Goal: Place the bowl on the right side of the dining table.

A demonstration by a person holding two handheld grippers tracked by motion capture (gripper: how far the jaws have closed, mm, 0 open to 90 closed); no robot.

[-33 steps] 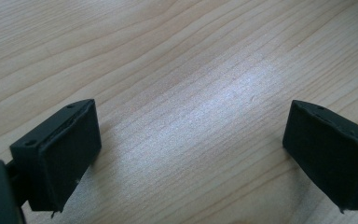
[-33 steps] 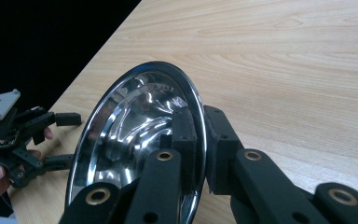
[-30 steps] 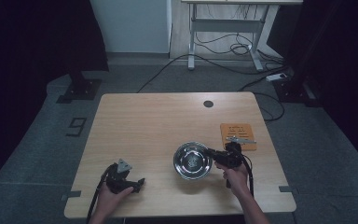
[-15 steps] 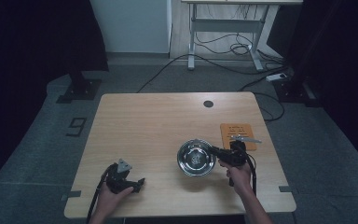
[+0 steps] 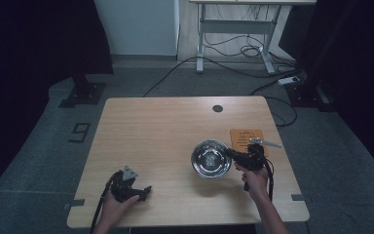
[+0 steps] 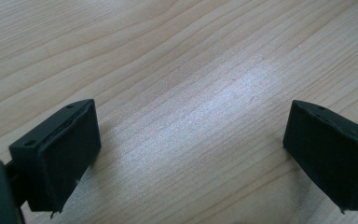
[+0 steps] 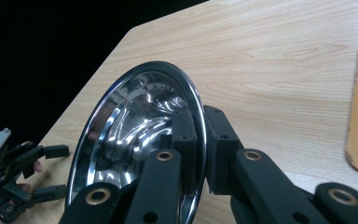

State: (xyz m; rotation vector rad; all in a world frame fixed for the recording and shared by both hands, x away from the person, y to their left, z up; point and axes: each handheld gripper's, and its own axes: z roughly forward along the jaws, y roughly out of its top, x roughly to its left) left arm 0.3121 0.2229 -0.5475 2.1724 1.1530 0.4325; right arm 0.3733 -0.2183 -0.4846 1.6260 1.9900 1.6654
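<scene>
Two grippers are at work over the wooden table (image 5: pixel 165 131): the right gripper (image 7: pixel 200 140) has its jaws pinched on the rim of a shiny steel bowl (image 7: pixel 135 135), one pad inside and one outside, and the bowl sits at the table's right half, just left of an orange mat (image 5: pixel 247 139) on which a small metal tool (image 5: pixel 265 143) lies. The left gripper (image 6: pixel 191 154) hangs low over bare wood near the table's front left corner, its jaws spread wide with nothing between them.
</scene>
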